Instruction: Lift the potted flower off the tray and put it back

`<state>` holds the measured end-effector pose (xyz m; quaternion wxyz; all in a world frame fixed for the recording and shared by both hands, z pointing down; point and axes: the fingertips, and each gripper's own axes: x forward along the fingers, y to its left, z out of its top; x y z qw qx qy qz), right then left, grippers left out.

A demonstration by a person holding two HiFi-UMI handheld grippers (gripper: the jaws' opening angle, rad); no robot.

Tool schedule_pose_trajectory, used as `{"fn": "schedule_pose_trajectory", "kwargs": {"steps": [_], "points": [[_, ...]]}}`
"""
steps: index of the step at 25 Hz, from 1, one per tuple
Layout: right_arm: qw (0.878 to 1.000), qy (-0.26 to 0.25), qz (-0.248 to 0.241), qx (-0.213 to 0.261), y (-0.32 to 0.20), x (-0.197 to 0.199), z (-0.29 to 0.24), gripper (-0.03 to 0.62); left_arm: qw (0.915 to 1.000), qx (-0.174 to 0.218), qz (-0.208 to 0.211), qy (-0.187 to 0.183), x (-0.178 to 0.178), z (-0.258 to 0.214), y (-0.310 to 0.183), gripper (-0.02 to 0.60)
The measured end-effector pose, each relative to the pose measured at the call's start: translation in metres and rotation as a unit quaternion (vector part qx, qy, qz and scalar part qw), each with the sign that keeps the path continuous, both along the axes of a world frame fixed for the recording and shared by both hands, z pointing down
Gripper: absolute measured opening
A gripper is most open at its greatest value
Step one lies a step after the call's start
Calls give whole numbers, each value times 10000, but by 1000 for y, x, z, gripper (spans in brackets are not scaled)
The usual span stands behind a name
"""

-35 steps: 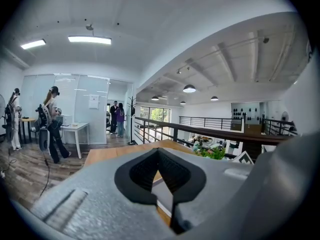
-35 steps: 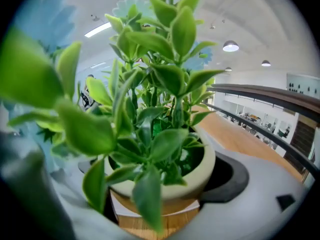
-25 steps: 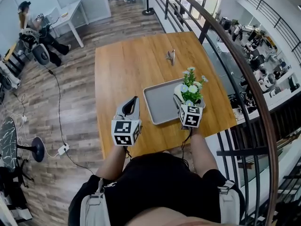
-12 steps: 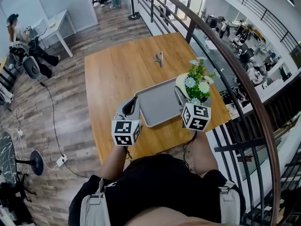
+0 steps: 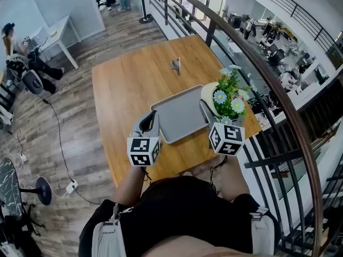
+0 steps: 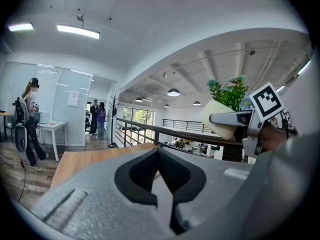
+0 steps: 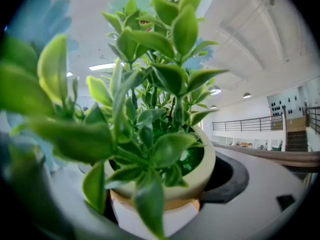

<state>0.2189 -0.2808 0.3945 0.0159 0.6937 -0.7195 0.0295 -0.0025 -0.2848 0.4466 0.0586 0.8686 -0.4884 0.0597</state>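
The potted flower (image 5: 227,94) is held clamped in the right gripper (image 5: 208,107), aloft just right of the tray (image 5: 177,116). The left gripper (image 5: 150,121) is closed on nothing. A slackened grip could let the tilted pot be dropped past the table (image 5: 123,90) edge.

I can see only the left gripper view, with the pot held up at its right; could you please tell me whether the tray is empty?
Observer: Yes. In the head view the grey tray is bare, and the potted flower is over its right edge.
Operator: Thank you. How does the right tool hold it?
Observer: The right gripper view shows the right tool shut on its pot, just under the rim.
Operator: Is anything else nearby?
Observer: One small grey object lies on the table beyond the tray, apart from it.
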Motion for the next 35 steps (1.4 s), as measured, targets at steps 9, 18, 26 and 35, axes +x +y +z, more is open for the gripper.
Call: {"fn": "schedule_pose_trajectory", "kwargs": {"steps": [9, 18, 26, 35], "points": [[9999, 13, 16, -109, 3, -3, 11, 537, 10000, -15, 92, 2, 4, 0, 1, 12], [9999, -39, 65, -142, -2, -9, 20, 537, 10000, -11, 12, -12, -6, 1, 6, 12], [9997, -17, -148, -186, -41, -25, 49, 537, 9994, -33, -336, -61, -28, 6, 5, 12], [9952, -25, -793, -573, -79, -68, 110, 537, 9961, -81, -870, -120, -63, 11, 8, 12]]}}
